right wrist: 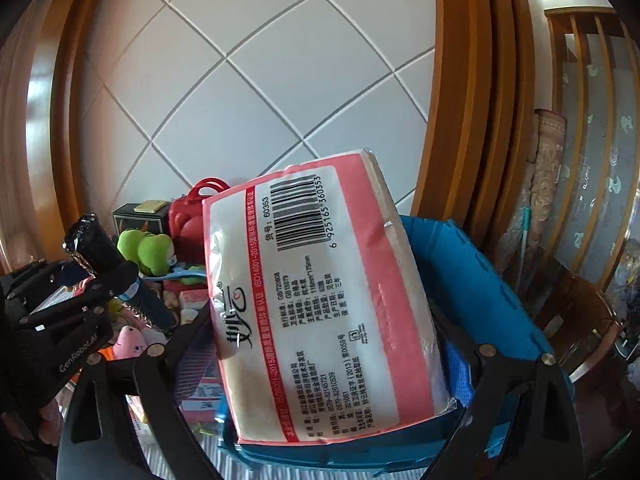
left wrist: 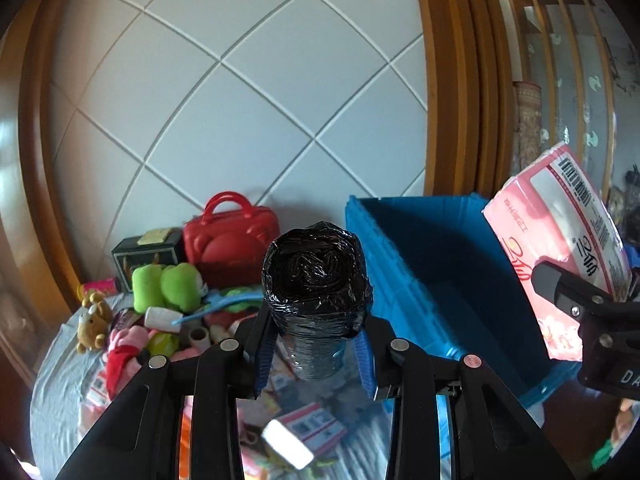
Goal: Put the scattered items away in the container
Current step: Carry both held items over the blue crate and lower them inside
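Blue-padded left gripper [left wrist: 316,354] was clamped on a black roll of bags [left wrist: 316,276], right gripper [right wrist: 320,364] was clenched around a pink tissue pack [right wrist: 320,300], both were held above the blue crate [left wrist: 436,264], toy clutter [left wrist: 160,304] was left beside it.

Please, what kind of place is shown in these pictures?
Probably a room in a home: a white tiled wall framed in wood, soft toys scattered on a cloth-covered surface, and a blue storage crate.

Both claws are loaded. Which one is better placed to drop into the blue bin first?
Right, probably. The right claw holds the pink tissue pack already over the blue bin. The left claw, gripping the black bag roll, sits beside the bin's left wall.
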